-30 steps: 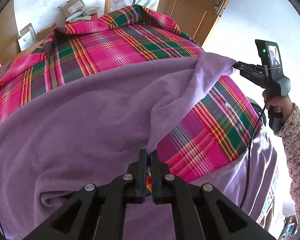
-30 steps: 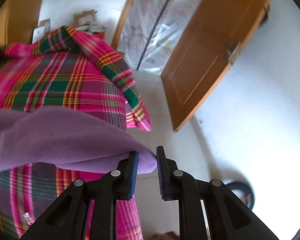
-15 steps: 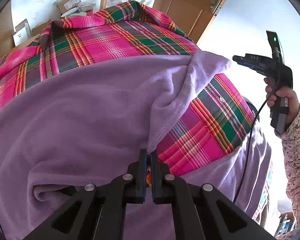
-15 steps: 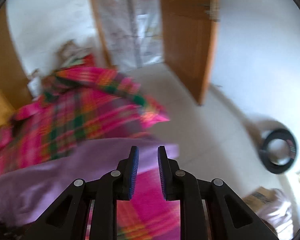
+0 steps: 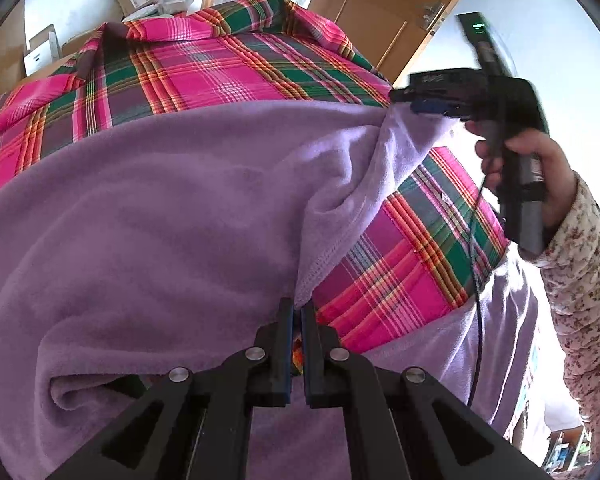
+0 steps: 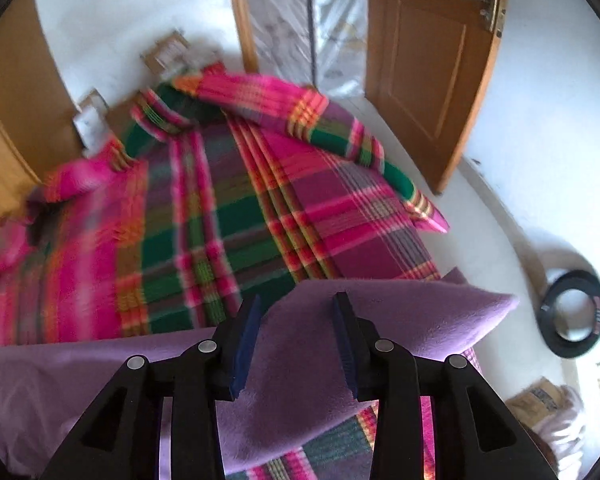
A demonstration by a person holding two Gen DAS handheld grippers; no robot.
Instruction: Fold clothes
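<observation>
A purple fleece garment point(image 5: 172, 208) is spread over a pink-and-green plaid bedcover point(image 5: 204, 68); its hemmed edge is pinched between the nearly closed fingers of the left gripper point(image 5: 297, 312). The right gripper point(image 6: 298, 332) is held wide apart above a far corner of the fleece, nothing gripped; a hand point(image 5: 540, 168) in a floral sleeve point(image 5: 584, 280) is seen on its handle.

- Bright daylight in both views; white walls nearly blown out.
- Strong fisheye bending, dark vignette at edges.
- Right wrist view: plaid bedspread point(image 6: 204, 216) motion-blurred at left.
</observation>
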